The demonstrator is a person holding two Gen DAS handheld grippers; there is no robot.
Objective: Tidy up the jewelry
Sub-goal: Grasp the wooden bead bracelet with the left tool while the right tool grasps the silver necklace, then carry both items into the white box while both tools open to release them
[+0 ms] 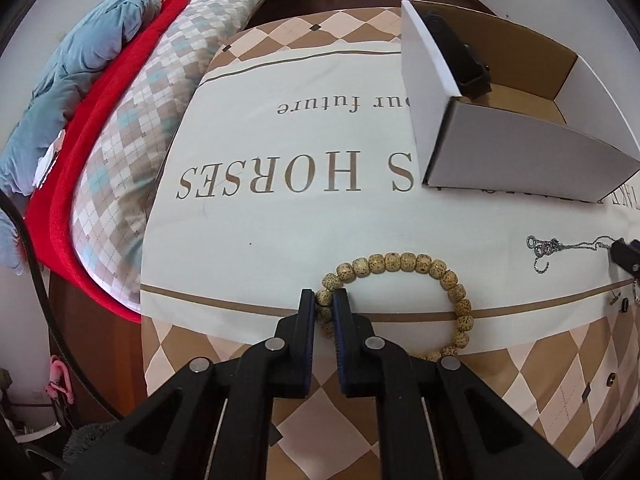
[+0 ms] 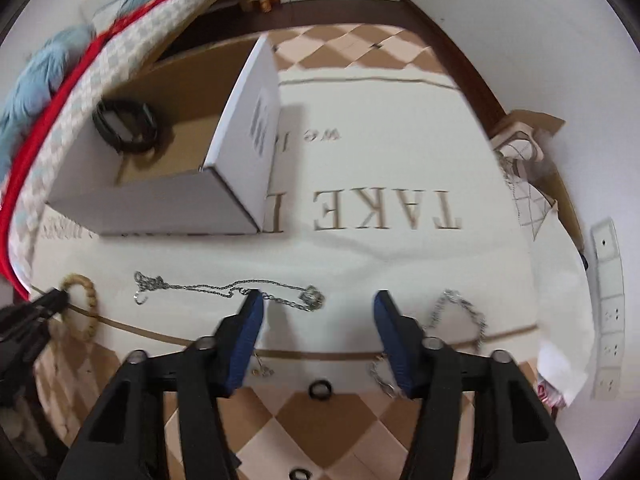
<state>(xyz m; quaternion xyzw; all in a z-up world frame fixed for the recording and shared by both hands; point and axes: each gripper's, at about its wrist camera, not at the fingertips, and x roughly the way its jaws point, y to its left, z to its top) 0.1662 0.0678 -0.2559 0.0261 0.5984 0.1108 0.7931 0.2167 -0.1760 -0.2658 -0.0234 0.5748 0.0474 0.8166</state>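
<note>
the left gripper (image 1: 324, 300) pinches the bead bracelet (image 1: 404, 261) at its 9 o'clock edge; a shallow bite could let the beads slip out. the right gripper (image 2: 318, 308) hangs wide open above the thin chain (image 2: 224, 289), which may snag a finger. the box (image 1: 520, 160) waits at 1 o'clock.
</note>
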